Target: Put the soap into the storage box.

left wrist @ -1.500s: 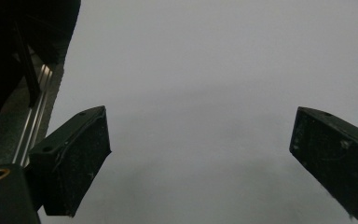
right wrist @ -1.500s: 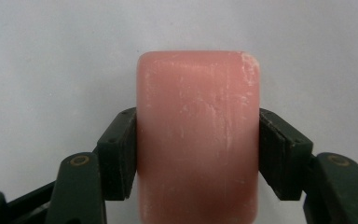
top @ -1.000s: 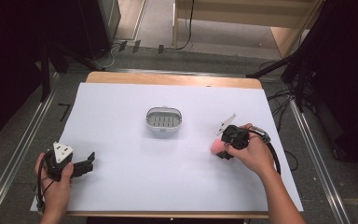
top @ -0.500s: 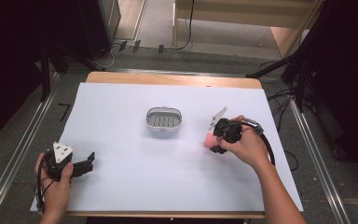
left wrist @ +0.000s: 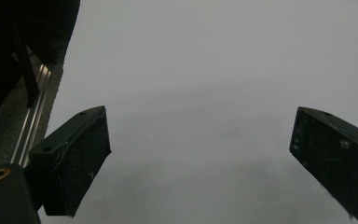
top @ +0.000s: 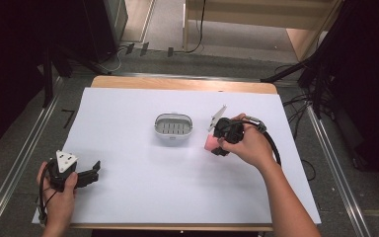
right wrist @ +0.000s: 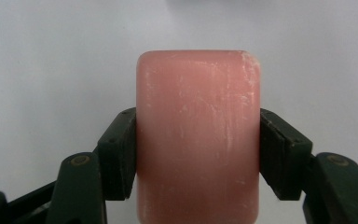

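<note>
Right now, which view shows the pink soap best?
The right gripper view: the soap sits close up, clamped between both jaws. The high view gives a small pink patch beside the right gripper.

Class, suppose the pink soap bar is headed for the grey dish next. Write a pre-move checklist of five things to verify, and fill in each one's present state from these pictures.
1. Right gripper shut on the pink soap bar, one jaw on each side: ok.
2. Bar sits centred between the jaws, not skewed: ok.
3. Grey dish upright on the white table sheet, nothing seen lying in it: ok.
4. Path from the bar to the dish free of other things in the high view: ok.
5. Left gripper open, off at the near left corner, away from the dish: ok.
6. Bar lifted off the sheet: cannot tell.
</note>
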`<state>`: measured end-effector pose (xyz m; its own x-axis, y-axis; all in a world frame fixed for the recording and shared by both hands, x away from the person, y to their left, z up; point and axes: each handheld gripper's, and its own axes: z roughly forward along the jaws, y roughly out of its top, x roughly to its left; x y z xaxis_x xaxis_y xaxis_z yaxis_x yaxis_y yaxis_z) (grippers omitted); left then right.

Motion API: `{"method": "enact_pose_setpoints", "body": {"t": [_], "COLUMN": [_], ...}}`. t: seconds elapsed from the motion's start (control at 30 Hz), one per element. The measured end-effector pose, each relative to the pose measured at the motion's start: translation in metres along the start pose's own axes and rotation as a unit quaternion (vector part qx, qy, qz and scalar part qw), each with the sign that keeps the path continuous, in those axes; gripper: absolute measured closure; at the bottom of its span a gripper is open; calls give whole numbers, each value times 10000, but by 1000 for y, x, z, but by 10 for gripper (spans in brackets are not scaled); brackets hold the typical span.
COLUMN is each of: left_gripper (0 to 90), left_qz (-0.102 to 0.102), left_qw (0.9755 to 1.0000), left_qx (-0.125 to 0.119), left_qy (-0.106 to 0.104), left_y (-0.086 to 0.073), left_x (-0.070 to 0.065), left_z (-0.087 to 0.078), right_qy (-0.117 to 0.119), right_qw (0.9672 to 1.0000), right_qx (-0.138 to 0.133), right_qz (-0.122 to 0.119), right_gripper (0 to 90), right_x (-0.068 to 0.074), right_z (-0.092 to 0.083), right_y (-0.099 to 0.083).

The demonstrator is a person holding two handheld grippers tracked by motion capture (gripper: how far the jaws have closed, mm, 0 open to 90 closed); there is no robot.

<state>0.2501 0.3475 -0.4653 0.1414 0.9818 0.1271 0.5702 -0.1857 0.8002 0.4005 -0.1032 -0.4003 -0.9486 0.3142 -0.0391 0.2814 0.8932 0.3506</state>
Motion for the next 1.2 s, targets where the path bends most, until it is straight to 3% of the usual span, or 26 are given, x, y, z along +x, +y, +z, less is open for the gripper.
{"method": "enact_pose_setpoints", "body": {"t": [0.53,1.2], "left_gripper": [55,55], "left_qz": [-9,-4], "left_qw": [10000,10000], "left_qx": [-6,-6], "left_qy": [-13,-18], "left_y": [0,0], "left_x": [0,0], "left_z": [0,0], "right_qy": [87,260], "right_qw": [9991,9967], "right_qx": [-36,-72], "right_qz": [-419,-767], "right_gripper": [383,383], "right_x": [5,18], "right_z": [6,17], "right_y": [39,83]}}
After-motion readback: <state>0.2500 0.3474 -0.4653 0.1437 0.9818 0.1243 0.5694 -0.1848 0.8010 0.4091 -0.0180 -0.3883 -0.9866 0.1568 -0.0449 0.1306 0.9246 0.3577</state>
